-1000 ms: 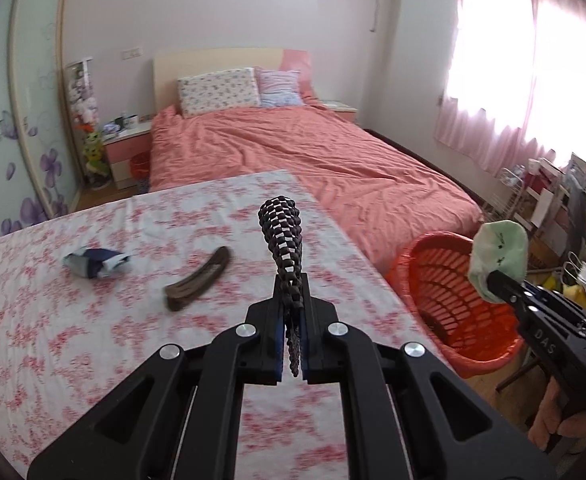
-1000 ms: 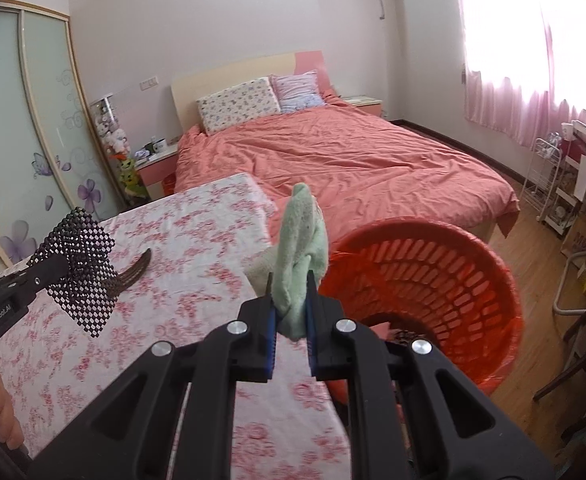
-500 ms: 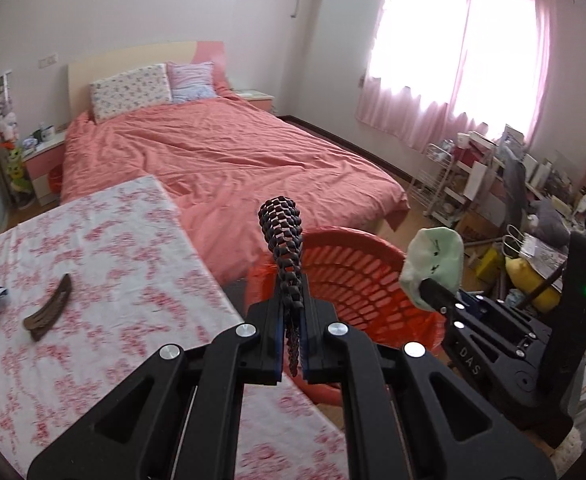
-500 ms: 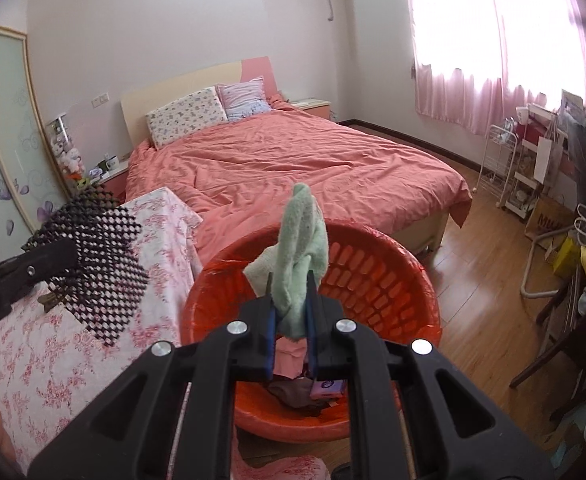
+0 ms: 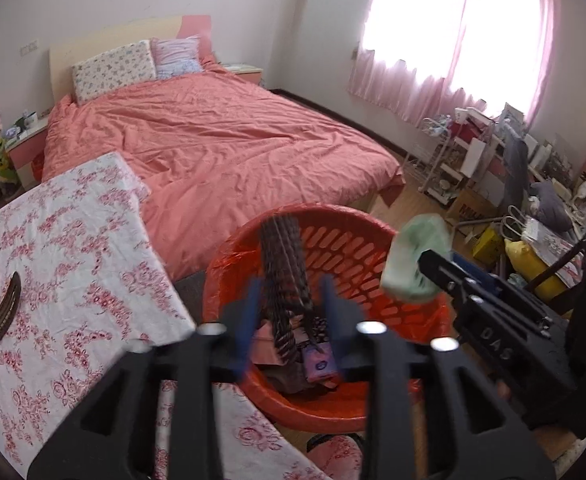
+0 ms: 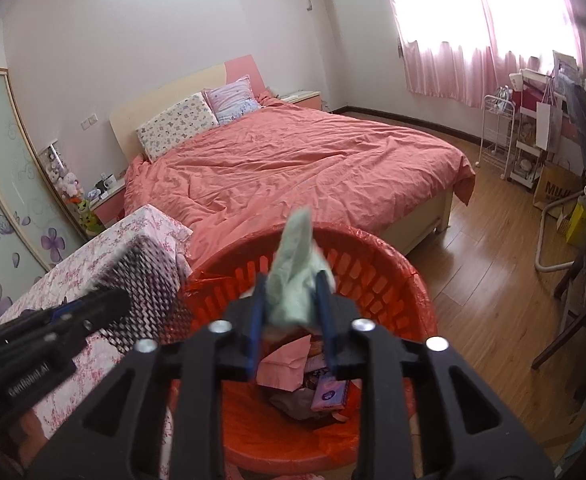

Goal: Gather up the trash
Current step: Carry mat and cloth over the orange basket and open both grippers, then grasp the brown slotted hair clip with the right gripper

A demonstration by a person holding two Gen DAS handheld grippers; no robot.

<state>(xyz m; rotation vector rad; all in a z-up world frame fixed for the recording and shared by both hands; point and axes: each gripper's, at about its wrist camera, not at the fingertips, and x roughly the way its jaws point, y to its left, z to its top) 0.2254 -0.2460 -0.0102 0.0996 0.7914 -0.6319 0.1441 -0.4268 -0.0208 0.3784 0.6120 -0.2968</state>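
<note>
My left gripper (image 5: 291,312) has its jaws apart over the red basket (image 5: 357,240). The black checkered mesh piece (image 5: 283,264) is blurred between them, over the basket. My right gripper (image 6: 291,312) also has its jaws apart above the basket (image 6: 389,276). The pale green cloth (image 6: 299,280) sits loosely between them; it also shows in the left wrist view (image 5: 417,260). The mesh (image 6: 149,292) shows at the left of the right wrist view. Pink paper (image 6: 287,364) and packets lie in the basket.
A floral-clothed table (image 5: 65,248) stands left of the basket with a brown curved piece (image 5: 3,314) on it. A bed with a coral cover (image 5: 221,136) lies behind. Shelves and clutter (image 5: 505,168) fill the right side by the window.
Both grippers moved right from the table to over the basket. Both sets of jaws have opened, and the mesh and green cloth are coming loose.
</note>
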